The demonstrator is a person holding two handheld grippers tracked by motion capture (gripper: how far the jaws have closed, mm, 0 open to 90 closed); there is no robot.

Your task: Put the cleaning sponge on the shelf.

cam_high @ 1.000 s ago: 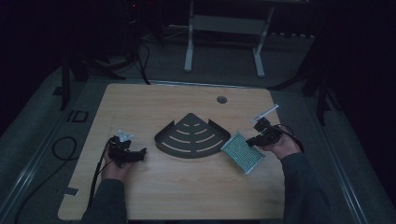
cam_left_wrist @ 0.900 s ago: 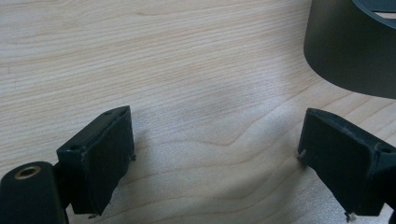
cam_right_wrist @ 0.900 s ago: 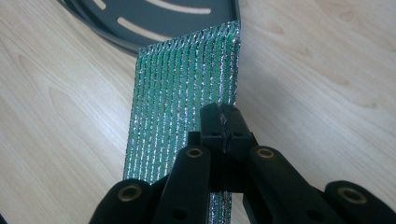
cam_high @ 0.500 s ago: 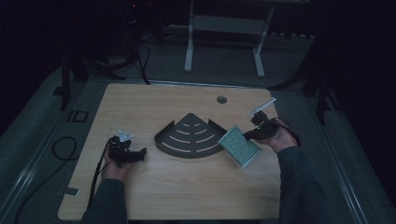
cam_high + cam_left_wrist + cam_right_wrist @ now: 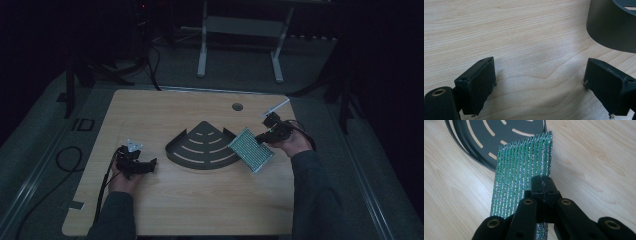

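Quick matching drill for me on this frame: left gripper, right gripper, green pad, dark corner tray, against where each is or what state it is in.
Things:
1. left gripper
2. right gripper
3. green pad
4. dark corner tray

States or places:
A. flat on the middle of the table, slotted, fan-shaped
B. jaws wide apart, nothing between them, over bare wood
C. pinched by one edge, its far end over the tray's rim
D. jaws closed together on a thin sheet

Pairs: 1-B, 2-D, 3-C, 4-A
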